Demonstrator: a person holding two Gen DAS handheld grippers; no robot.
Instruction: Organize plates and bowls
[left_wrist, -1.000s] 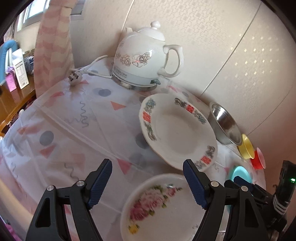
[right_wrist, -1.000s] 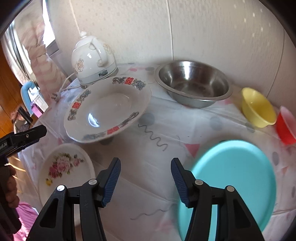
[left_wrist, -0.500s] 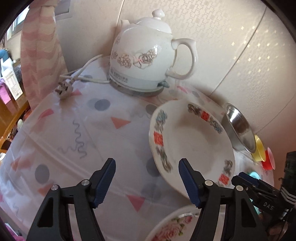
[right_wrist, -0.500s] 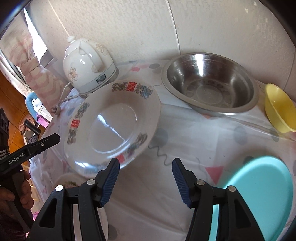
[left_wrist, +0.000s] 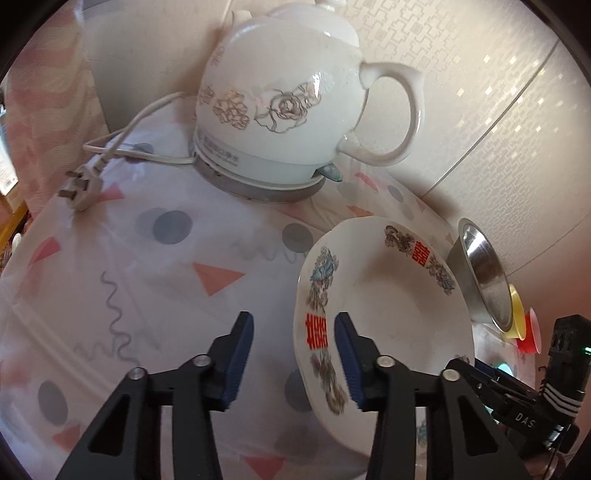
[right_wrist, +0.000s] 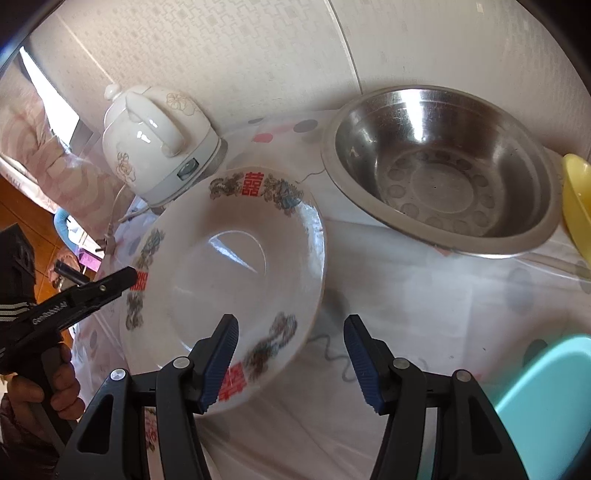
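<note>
Two views | left gripper (left_wrist: 293, 358) closing astride plate (left_wrist: 388, 314) rim | right gripper (right_wrist: 291, 363) spread | right-only: teal plate (right_wrist: 546, 398)

Black claw (left_wrist: 293, 354) arms, ribbed blue pads (left_wrist: 240, 354), silver screws.

Around one white electric kettle (left_wrist: 280, 110) sit three plates: a deep white one with red characters (right_wrist: 221, 280), a turquoise one (right_wrist: 546, 398) and a floral one, barely visible (right_wrist: 149, 428). Three bowls stand beyond: steel (right_wrist: 443, 177), yellow (right_wrist: 576, 199), red (left_wrist: 530, 332).
</note>
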